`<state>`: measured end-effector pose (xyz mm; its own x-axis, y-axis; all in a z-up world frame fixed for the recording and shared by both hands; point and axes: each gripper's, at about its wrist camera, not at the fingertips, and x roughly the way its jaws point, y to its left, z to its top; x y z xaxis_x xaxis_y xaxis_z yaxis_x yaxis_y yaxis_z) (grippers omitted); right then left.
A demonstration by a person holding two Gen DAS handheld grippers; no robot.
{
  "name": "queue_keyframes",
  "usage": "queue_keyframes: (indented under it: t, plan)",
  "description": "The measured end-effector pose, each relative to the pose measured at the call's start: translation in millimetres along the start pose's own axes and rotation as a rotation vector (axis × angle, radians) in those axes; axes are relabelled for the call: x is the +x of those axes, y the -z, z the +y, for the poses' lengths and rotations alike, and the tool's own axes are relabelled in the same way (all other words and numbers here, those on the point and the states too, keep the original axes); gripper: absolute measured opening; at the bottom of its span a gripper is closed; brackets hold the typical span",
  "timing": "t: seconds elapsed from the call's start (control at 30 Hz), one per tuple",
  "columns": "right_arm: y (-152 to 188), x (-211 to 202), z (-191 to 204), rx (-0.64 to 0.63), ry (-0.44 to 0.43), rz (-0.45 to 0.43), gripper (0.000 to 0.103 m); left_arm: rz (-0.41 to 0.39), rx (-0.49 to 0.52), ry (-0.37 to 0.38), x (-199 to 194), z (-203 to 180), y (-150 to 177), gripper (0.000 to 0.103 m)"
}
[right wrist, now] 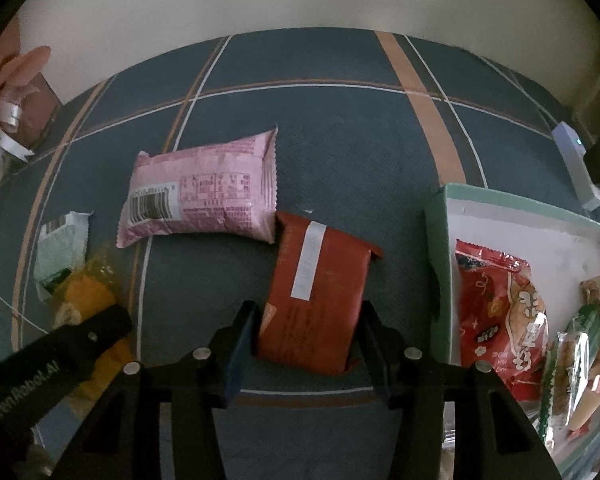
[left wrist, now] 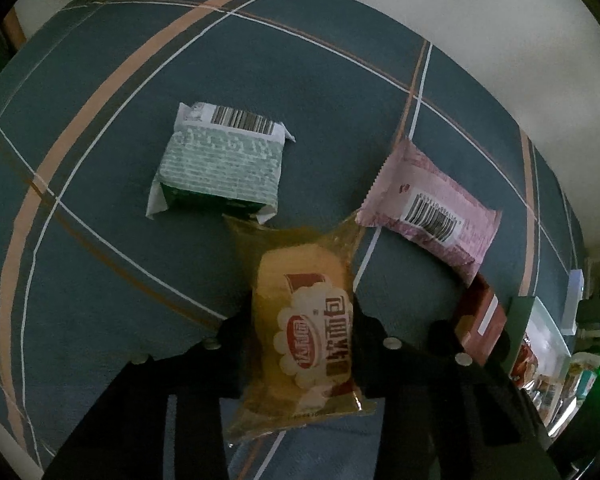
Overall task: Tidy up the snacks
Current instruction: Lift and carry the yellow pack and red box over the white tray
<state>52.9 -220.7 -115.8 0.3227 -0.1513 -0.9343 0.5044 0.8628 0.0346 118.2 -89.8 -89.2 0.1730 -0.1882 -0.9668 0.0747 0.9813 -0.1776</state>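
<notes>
Both my grippers point steeply down at the table, which wears a teal cloth (right wrist: 340, 152) with thin white and tan stripes crossing it. My left gripper (left wrist: 300, 340) is clamped on a yellow bread packet (left wrist: 300, 320): clear crinkly film over a soft golden bun, with a red-and-white scalloped label, and the black fingers are squeezing its sides. My right gripper (right wrist: 308, 340) is pinching a red-brown packet (right wrist: 320, 292), a flat matte rectangle with a white sticker strip on it, the pads touching both of its long edges.

Using that red-brown packet as the marker: a puffy pink wrapper (right wrist: 200, 196) with serrated ends and a barcode lies just beyond it to the left, nearly touching its corner. Further left is a pale green brick-shaped pack (right wrist: 60, 248). Off to the right sits a mint-walled box (right wrist: 436, 240) with a white floor, holding a glossy red bag (right wrist: 496, 312) and other shiny wrappers.
</notes>
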Motion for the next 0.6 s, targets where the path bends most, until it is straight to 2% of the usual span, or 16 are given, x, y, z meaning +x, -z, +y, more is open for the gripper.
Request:
queue_keyframes:
  t: [0.27, 0.6]
  plan:
    - [-7.3, -7.3, -14.5, 0.061, -0.052, -0.007, 0.045, -0.032, 0.002, 0.031, -16.3, -1.8, 0.0, 0.038]
    - [-20.1, -49.9, -27.5, 0.098, -0.099, -0.085, 0.044, -0.111, 0.003, 0.102, -62.1, -0.2, 7.6, 0.038]
